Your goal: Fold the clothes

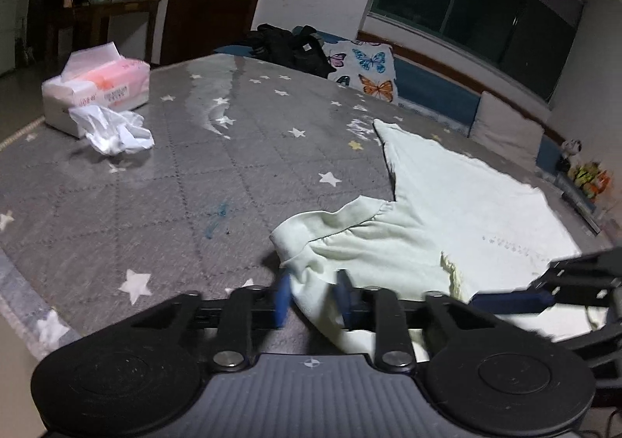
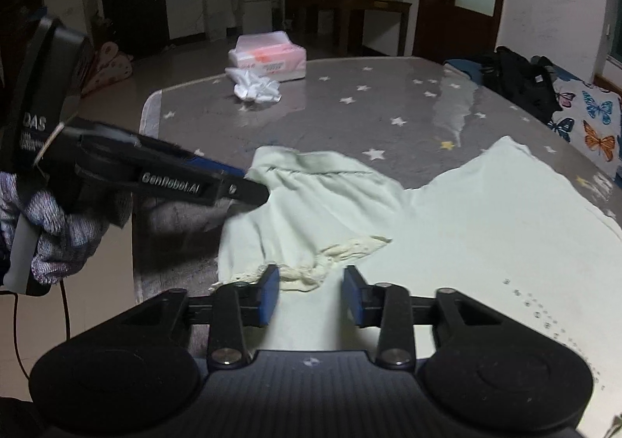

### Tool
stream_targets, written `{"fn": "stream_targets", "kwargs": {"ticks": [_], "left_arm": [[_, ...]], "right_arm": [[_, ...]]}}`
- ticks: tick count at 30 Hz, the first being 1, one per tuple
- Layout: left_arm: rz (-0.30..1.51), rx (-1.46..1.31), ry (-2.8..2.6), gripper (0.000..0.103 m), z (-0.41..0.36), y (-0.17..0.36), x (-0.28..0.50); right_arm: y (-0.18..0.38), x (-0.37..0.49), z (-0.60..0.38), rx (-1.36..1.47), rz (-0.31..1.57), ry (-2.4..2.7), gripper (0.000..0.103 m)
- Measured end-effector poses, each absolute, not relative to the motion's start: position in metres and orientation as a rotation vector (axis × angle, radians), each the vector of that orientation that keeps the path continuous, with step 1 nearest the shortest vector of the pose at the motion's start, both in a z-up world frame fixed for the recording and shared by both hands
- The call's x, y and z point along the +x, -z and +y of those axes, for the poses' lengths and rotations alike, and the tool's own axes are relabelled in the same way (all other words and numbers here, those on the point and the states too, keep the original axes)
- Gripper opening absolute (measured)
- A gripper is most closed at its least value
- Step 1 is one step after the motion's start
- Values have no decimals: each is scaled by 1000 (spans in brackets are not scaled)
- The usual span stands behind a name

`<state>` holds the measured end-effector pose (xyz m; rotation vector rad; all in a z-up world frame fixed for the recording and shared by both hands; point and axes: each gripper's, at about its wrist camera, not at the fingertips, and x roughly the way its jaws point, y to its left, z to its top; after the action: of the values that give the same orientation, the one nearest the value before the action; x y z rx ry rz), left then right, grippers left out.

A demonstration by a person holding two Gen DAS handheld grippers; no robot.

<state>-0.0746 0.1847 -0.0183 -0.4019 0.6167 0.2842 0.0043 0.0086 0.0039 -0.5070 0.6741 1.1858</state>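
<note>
A pale green garment [image 1: 458, 212] lies on a grey star-patterned mat [image 1: 186, 181]; it also shows in the right wrist view [image 2: 466, 228]. Its sleeve [image 1: 334, 232] is bunched, with the cuff end toward the mat's middle. My left gripper [image 1: 313, 300] has its blue pads on either side of the sleeve fabric, jaws apart and blurred. From the right wrist view the left gripper [image 2: 256, 191] touches the sleeve [image 2: 318, 185]. My right gripper [image 2: 311, 296] is open, low over the garment beside a lace collar [image 2: 334, 255]. It also shows at the right of the left view [image 1: 544, 296].
A pink-and-white tissue pack [image 1: 97, 92] and a crumpled white tissue [image 1: 116, 129] sit at the mat's far left. A black bag [image 1: 291, 45], a butterfly-print cushion [image 1: 369, 68] and a blue bench lie beyond the mat. Small toys [image 1: 587, 173] stand at right.
</note>
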Motion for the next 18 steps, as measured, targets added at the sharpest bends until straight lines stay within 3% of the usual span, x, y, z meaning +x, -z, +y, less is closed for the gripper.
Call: {"fn": "stream_targets", "kwargs": {"ticks": [4, 18], "left_arm": [[569, -441, -249, 6, 189, 12, -80], [466, -328, 16, 4, 124, -29, -76]], "right_arm": [[3, 1, 12, -518, 686, -1185, 28], [3, 9, 4, -451, 709, -1199, 30]]}}
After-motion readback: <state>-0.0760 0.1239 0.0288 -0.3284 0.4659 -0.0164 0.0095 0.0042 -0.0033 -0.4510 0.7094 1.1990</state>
